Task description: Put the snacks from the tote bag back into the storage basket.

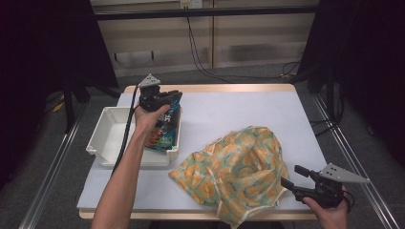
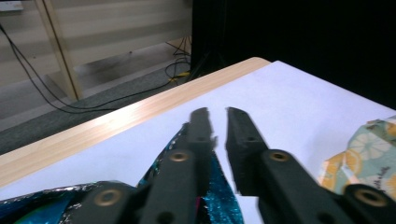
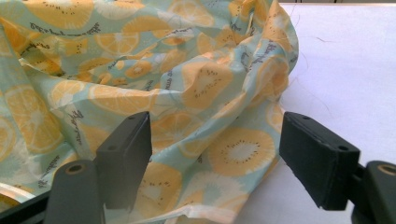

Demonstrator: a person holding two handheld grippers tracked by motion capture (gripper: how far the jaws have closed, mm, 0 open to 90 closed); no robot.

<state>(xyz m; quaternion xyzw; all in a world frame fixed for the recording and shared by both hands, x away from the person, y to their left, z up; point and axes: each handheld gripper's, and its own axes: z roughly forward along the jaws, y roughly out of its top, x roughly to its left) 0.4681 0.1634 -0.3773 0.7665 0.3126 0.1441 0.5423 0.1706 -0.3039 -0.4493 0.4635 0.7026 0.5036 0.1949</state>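
A shiny dark snack bag (image 1: 165,130) stands in a white bin (image 1: 106,136), leaning on the bin's right wall. My left gripper (image 1: 173,97) is at the bag's top edge. In the left gripper view, the left gripper (image 2: 218,114) has its jaws a little apart with bare table showing through the gap, and the foil bag (image 2: 223,203) lies under them near their base. A crumpled cloth bag with an orange-slice print (image 1: 236,167) lies on the table's right half. My right gripper (image 1: 292,175) stands open at its near right edge, and up close the right gripper (image 3: 215,149) has the cloth (image 3: 187,84) just ahead.
The white tabletop (image 1: 239,109) has a wooden rim, with bare surface behind the cloth and to its right. Metal rails run along both sides of the table. Cables lie on the floor beyond the far edge.
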